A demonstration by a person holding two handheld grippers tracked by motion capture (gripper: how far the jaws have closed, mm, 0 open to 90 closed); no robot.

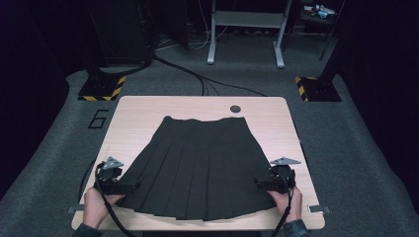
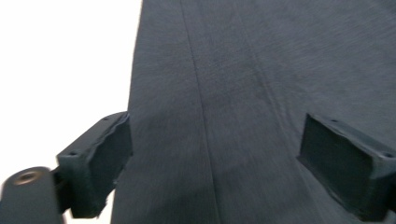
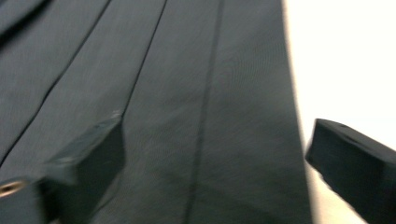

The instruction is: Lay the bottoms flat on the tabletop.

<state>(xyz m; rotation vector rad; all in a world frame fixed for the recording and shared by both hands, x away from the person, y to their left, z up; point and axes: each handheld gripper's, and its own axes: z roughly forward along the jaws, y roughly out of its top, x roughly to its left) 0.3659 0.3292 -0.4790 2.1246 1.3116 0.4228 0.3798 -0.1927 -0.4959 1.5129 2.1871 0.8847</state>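
A black pleated skirt [image 1: 197,163] lies flat on the light wooden table [image 1: 148,111], waistband toward the far side and hem toward the person. My left gripper [image 1: 129,186] sits at the skirt's near left corner, open, its jaws wide apart over the dark cloth [image 2: 219,116]. At the near right corner my right gripper [image 1: 261,183] is open too, with the pleats [image 3: 187,107] lying between its spread jaws and the table showing pale beyond the skirt's edge. Neither gripper holds the cloth.
A round dark grommet hole [image 1: 235,108] lies in the table behind the waistband. Cables [image 1: 207,81] run across the grey floor. A white desk frame [image 1: 245,34] and two black-and-yellow striped stand bases [image 1: 101,89] stand beyond the table.
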